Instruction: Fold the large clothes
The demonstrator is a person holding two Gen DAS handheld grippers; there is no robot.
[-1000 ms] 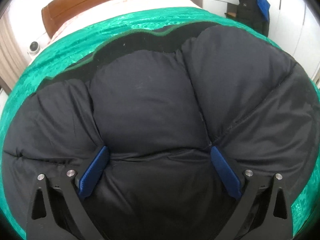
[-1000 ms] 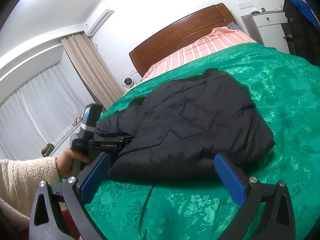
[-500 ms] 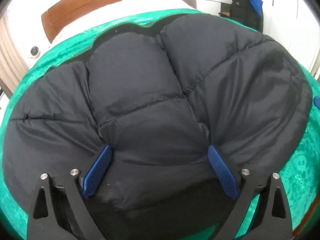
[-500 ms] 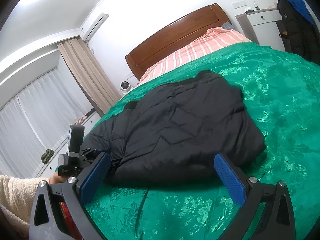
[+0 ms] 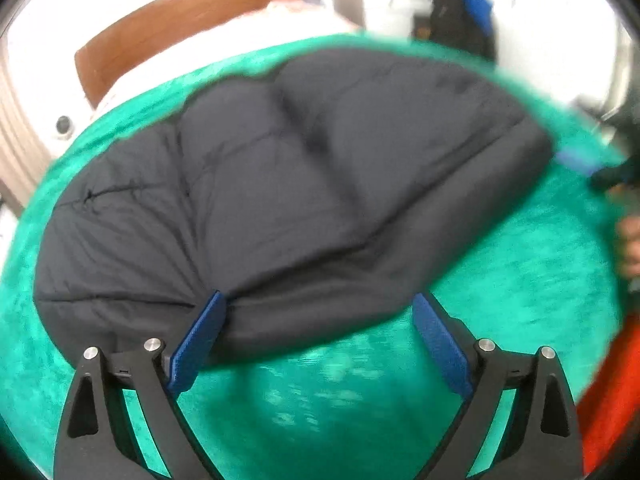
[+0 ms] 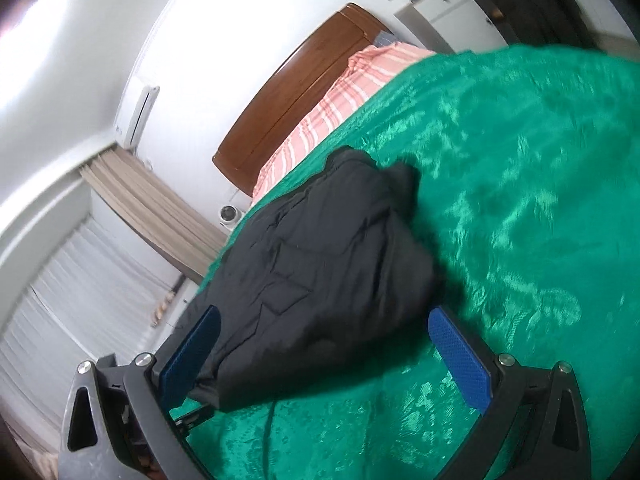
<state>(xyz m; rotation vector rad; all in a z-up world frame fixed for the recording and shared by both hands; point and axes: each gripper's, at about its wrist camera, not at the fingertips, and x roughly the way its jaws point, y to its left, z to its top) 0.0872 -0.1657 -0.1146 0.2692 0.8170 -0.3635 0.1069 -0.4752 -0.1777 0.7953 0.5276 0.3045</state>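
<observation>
A black puffer jacket (image 5: pixel 304 184) lies folded into a thick bundle on the green bedspread (image 5: pixel 500 280). My left gripper (image 5: pixel 318 312) is open just at the bundle's near edge, with its left fingertip against the fabric and nothing clamped. In the right wrist view the same jacket (image 6: pixel 320 272) lies ahead and to the left. My right gripper (image 6: pixel 324 328) is open above the jacket's near edge and holds nothing. The right wrist view is tilted and blurred.
A wooden headboard (image 6: pixel 296 92) and a pink striped pillow (image 6: pixel 340 108) are at the far end of the bed. A white dresser (image 6: pixel 452 12) with a dark coat (image 5: pixel 460 20) hanging by it stands at the back right. Curtains (image 6: pixel 152 208) cover the left wall.
My left gripper has pulled back off the jacket toward the bed's near edge. The right gripper has rolled sideways and moved nearer the jacket. The jacket stays put.
</observation>
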